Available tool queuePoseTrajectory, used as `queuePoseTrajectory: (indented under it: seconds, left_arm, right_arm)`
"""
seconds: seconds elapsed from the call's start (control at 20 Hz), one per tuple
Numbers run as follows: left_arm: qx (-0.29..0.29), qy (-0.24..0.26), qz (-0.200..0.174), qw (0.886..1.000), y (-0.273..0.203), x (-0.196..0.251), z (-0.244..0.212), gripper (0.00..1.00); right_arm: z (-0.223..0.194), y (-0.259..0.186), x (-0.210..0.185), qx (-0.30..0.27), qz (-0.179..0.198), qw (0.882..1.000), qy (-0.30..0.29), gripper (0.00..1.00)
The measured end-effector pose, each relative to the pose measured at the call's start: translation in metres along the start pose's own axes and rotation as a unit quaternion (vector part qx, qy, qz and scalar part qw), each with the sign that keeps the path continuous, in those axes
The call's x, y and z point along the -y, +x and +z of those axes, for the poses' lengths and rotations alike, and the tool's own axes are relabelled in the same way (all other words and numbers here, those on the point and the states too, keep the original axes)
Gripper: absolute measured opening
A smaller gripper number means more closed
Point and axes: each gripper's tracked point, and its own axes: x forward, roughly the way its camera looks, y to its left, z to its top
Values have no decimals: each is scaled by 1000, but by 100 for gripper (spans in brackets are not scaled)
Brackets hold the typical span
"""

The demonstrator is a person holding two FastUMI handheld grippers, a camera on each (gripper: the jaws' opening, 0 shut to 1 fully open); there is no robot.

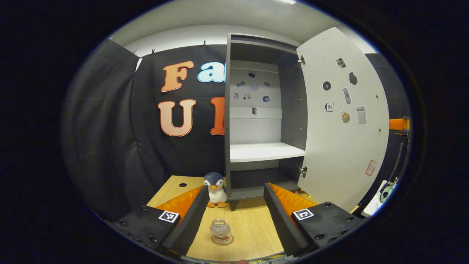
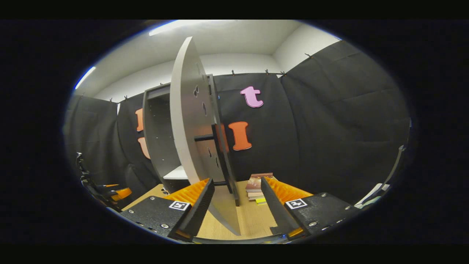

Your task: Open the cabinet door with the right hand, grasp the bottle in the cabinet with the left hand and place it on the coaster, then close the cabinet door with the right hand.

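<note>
- Lying between the spread fingers of the left gripper [image 1: 232, 216], a small clear bottle [image 1: 221, 231] is seen upright on the wooden table [image 1: 253, 223]; neither finger touches it, and a round coaster edge seems to show beneath it, though that cannot be told for sure.
- Just beyond, a plush penguin [image 1: 216, 190] is set at the cabinet's left front corner.
- The cabinet [image 1: 263, 121] is found open, its white shelf [image 1: 265, 151] bare, and the cabinet door [image 1: 342, 121] is swung out to the right.
- In the right gripper view, the right gripper [image 2: 237, 200] is held wide, the door's edge [image 2: 185, 121] passing between its fingers without being pinched.
- Farther back, a stack of books [image 2: 256, 187] is laid on the table.
</note>
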Motion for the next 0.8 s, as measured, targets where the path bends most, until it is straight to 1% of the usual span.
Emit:
queuePoseTrajectory:
  seconds: [0.05,0.1,0.15,0.35,0.4,0.45,0.6,0.65,0.7,0.8]
  left_arm:
    - [1,1,4,1000,-1,-2,1,98]
    - [2,1,5,1000,0,-3,2,97]
    - [2,2,5,1000,0,-3,1,97]
    - [0,2,0,1000,3,3,2,98]
    - [1,1,-5,1000,4,7,4,98]
    - [2,2,-10,1000,5,12,5,98]
    - [10,17,-20,1000,8,22,12,97]
    - [14,21,-23,999,8,23,14,100]
    - [17,25,-28,999,7,25,16,97]
    - [27,25,-33,999,6,24,21,97]
  right_arm:
    - [1,1,-2,1,0,1000,-1,80]
    - [1,0,-4,3,2,1000,-1,74]
    - [1,1,-4,6,3,1000,-5,81]
    - [1,1,-13,5,-1,1000,-29,80]
    - [1,0,-18,6,0,999,-32,88]
    - [1,0,-23,6,4,1000,-30,80]
    - [-5,2,-50,6,26,999,-21,80]
    - [-6,3,-58,7,35,999,-18,76]
    - [-8,4,-67,7,44,999,-15,80]
    - [-12,9,-85,5,65,998,-6,80]
